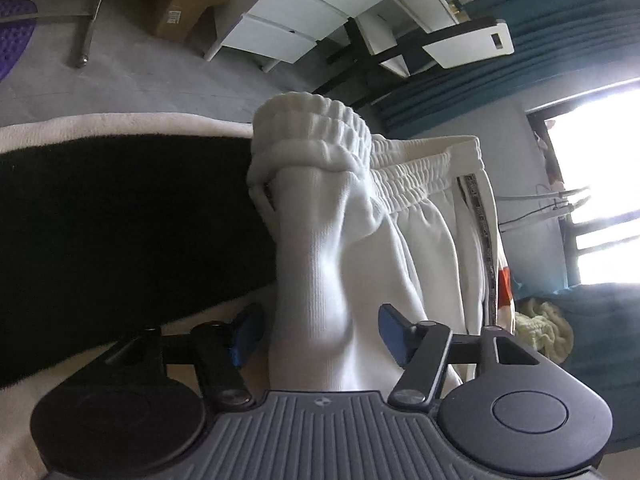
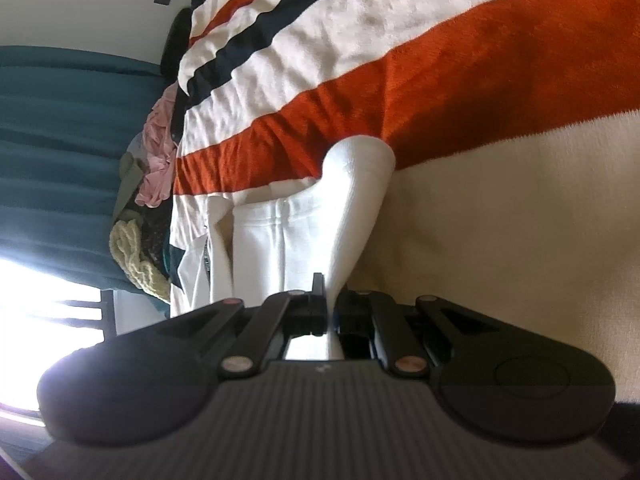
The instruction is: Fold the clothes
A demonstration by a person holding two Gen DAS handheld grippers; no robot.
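A white garment with a ribbed elastic waistband (image 1: 320,148) and a striped side tape (image 1: 486,240) hangs bunched over a striped blanket (image 1: 120,220). My left gripper (image 1: 320,334) is open, its blue fingertips (image 1: 394,330) spread wide, and a thick fold of the white garment runs between them. In the right wrist view, my right gripper (image 2: 331,300) is shut on a narrow fold of the same white garment (image 2: 352,184), which rises from the jaws and curls over at the top. The rest of the cloth lies flat to the left on the orange, black and cream blanket (image 2: 480,72).
A pile of other clothes, a yellow knit (image 2: 136,256) and a pink piece (image 2: 160,148), lies at the blanket's far edge by teal curtains (image 2: 60,120). White drawers (image 1: 304,12), a cardboard box (image 1: 180,4) and a bright window (image 1: 600,200) stand beyond.
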